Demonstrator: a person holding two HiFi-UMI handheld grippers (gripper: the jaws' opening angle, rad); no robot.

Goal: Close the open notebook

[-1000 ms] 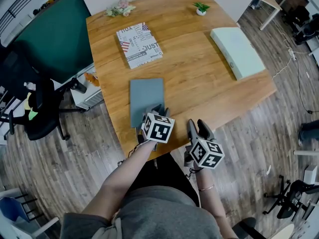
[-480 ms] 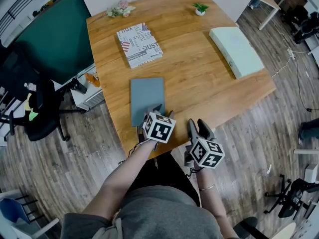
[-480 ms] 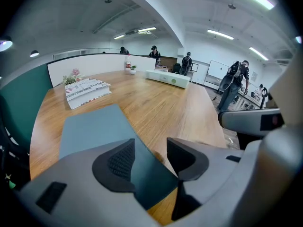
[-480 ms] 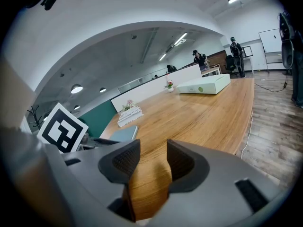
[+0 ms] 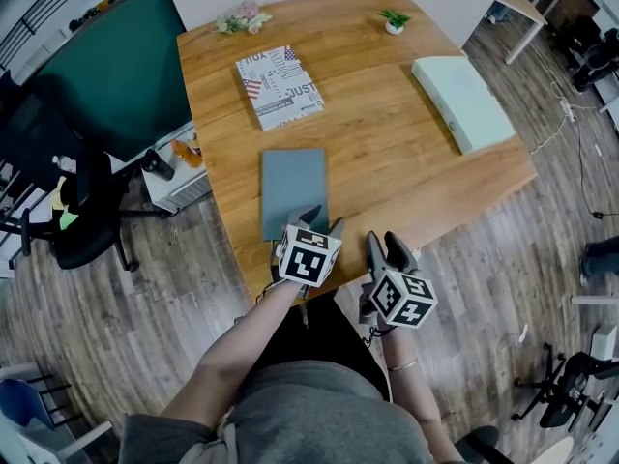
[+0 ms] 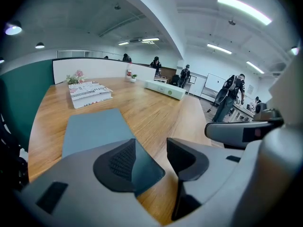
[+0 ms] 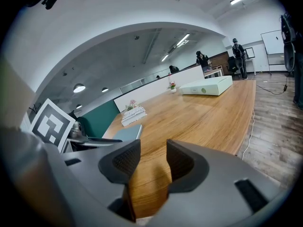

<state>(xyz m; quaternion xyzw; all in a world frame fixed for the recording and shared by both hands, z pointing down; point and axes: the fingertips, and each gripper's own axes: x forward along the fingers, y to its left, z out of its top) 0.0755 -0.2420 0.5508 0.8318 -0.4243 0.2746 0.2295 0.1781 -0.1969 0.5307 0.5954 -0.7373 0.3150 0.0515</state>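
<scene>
**A:** Where do the grippers stand?

**B:** Nearest, the right gripper (image 5: 385, 245) hangs over the near edge of the counter (image 5: 387, 153). Its jaws are well apart, with nothing between them. Just beside it, the left gripper (image 5: 322, 218) is opening. The notebook (image 5: 293, 191) has its near corner in the gap, but neither pad presses on it.

**A:** So is the notebook shut?

**B:** It looks so. It lies flat near the counter's front, grey cover up, no pages showing. I judge the closing done and the release in hand.

**A:** What next?

**B:** Probably lift the left gripper clear without snagging that corner. Farther off, the printed book (image 5: 280, 87) and the pale box (image 5: 462, 101) need no touch.
</scene>
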